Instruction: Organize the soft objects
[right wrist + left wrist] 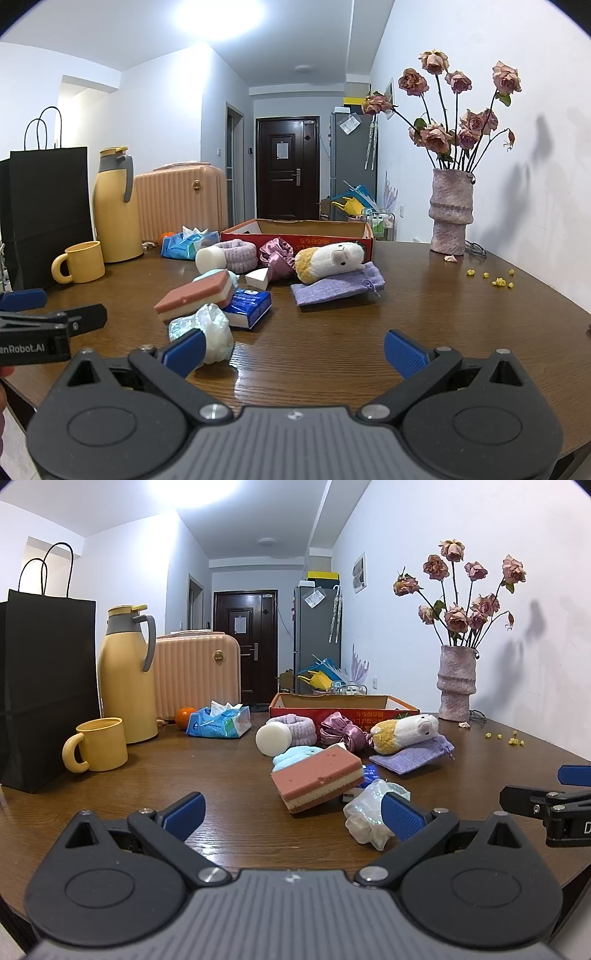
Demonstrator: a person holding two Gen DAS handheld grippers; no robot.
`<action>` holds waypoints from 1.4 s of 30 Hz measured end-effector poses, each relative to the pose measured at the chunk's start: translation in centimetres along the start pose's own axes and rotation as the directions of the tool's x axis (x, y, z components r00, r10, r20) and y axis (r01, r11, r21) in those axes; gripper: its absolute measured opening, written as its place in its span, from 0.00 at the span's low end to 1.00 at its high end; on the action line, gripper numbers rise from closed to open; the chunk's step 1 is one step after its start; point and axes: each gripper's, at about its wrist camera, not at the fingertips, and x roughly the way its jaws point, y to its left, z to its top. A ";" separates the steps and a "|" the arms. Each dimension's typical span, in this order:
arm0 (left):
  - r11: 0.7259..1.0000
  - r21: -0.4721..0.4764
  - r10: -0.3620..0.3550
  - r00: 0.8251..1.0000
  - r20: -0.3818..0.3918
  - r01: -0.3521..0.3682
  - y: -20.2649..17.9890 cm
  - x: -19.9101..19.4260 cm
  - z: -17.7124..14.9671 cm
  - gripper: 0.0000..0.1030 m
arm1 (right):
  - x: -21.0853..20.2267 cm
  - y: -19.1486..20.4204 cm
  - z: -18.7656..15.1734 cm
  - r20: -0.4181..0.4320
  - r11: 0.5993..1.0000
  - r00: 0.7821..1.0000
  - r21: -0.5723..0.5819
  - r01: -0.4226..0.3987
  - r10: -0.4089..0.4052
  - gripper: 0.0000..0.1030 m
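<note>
Right wrist view: red cardboard box (295,236) interior hidden; vase (450,214) holds roses (458,110).

1. Your wooden table (424,314) shows dark grain with a glossy sheen.
2. On it, the layered sponge (317,779) looks porous and matt.
3. Just beside the sponge, the crumpled plastic bag (364,814) glistens.
4. Behind the sponge, the plush toy (332,260) is fuzzy cloth, lying on a woven lilac pouch (338,284).
5. Your grippers' finger pads (404,354) are ribbed blue plastic.
6. Beyond the sponge, the vase (456,683) looks rough and matt.
</note>
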 end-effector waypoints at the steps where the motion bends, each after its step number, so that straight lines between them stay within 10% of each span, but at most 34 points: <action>1: 1.000 0.000 0.000 1.000 0.000 0.000 0.0 0.0 0.0 1.00 | 0.0 0.0 0.0 0.000 1.000 1.000 0.000 0.000 0.000 1.00; 42: 1.000 -0.001 0.001 1.000 0.004 -0.001 0.1 0.0 0.0 1.00 | 0.0 0.4 -0.3 -0.003 1.000 1.000 -0.004 -0.002 0.002 1.00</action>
